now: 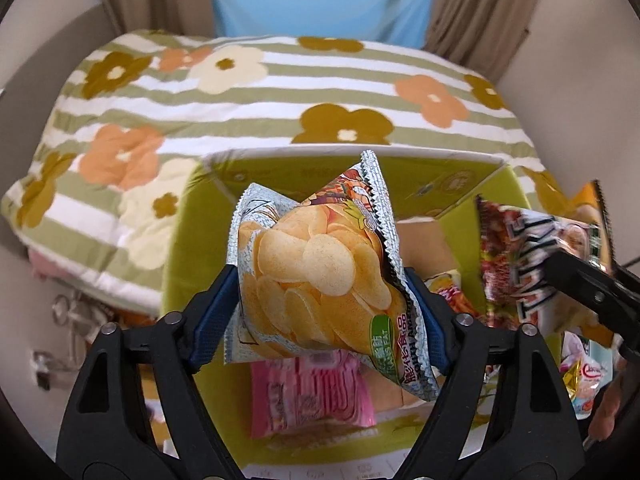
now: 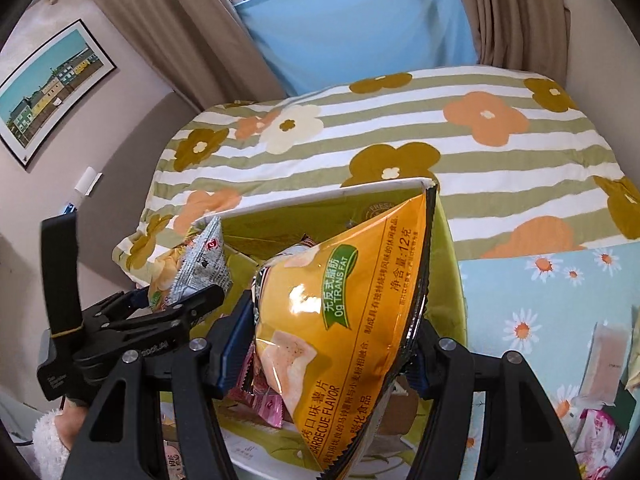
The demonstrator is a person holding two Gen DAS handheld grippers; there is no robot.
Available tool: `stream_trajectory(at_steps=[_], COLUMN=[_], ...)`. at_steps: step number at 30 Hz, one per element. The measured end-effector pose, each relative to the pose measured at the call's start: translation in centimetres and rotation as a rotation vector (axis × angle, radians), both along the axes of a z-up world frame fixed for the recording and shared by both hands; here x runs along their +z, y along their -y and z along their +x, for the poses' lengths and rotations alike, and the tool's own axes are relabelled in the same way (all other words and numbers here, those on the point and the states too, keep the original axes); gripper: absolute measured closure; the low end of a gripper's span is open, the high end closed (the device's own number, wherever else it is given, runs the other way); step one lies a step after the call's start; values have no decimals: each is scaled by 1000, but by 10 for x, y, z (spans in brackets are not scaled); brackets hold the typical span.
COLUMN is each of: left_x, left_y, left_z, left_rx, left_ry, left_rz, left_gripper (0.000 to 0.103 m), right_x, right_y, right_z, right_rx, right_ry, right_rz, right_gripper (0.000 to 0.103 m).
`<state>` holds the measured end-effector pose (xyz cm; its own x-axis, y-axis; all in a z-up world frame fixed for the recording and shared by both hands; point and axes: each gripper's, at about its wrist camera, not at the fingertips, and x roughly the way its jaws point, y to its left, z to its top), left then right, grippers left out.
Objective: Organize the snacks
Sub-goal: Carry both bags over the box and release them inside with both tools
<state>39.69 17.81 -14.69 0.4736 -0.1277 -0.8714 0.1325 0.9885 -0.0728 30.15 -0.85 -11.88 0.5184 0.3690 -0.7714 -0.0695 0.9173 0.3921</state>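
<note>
My left gripper (image 1: 322, 300) is shut on a silver bag of potato chips (image 1: 316, 268) and holds it above an open green cardboard box (image 1: 188, 240). My right gripper (image 2: 332, 344) is shut on an orange barbecue-flavour chip bag (image 2: 344, 320), also held over the box (image 2: 452, 280). In the left wrist view the right gripper (image 1: 592, 292) and its bag (image 1: 520, 264) show at the right. In the right wrist view the left gripper (image 2: 160, 304) with the silver bag (image 2: 200, 268) shows at the left. A pink snack pack (image 1: 316, 392) lies inside the box.
The box sits against a bed with a striped floral quilt (image 1: 248, 96). A light blue daisy-print cloth (image 2: 540, 320) with more snack packs (image 2: 600, 436) lies to the right of the box. Other packets (image 1: 588, 376) lie at the box's right side. Curtains (image 2: 180, 20) hang behind the bed.
</note>
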Motion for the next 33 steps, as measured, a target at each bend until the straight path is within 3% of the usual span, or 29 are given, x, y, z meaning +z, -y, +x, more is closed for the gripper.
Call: stream_trajectory(at_steps=[1, 2, 4, 12, 21, 23, 25, 27, 33], left_x=[-1, -3, -5, -20, -16, -15, -15, -14, -12], left_y=[2, 4, 6, -8, -16, -17, -18, -20, -24], left_z=[1, 2, 1, -7, -18, -20, -22, -24, -33], left_rx=[1, 7, 12, 60, 80, 80, 83, 87, 90], left_ry=[4, 8, 7, -66, -61, -59, -62, -63, -63], left_rz=[27, 64, 77, -5, 7, 0, -5, -11, -29], left_gripper=[5, 1, 1, 1, 1, 1, 1, 1, 1], right_x=[-2, -4, -5, -16, -25, -27, -26, -24, -22], right_y=[0, 1, 1, -4, -12, -13, -15, -15, -12], right_z=[2, 5, 10, 20, 34, 37, 38, 35, 25], right_rx=[0, 2, 6, 37, 59, 64, 37, 9, -6], right_ry=[-4, -10, -16, -49, -90, -96, -79, -50, -54], right_rz=[-1, -2, -7, -20, 18, 35, 15, 6, 4], right_gripper=[43, 43, 43, 43, 43, 39, 23, 13, 12])
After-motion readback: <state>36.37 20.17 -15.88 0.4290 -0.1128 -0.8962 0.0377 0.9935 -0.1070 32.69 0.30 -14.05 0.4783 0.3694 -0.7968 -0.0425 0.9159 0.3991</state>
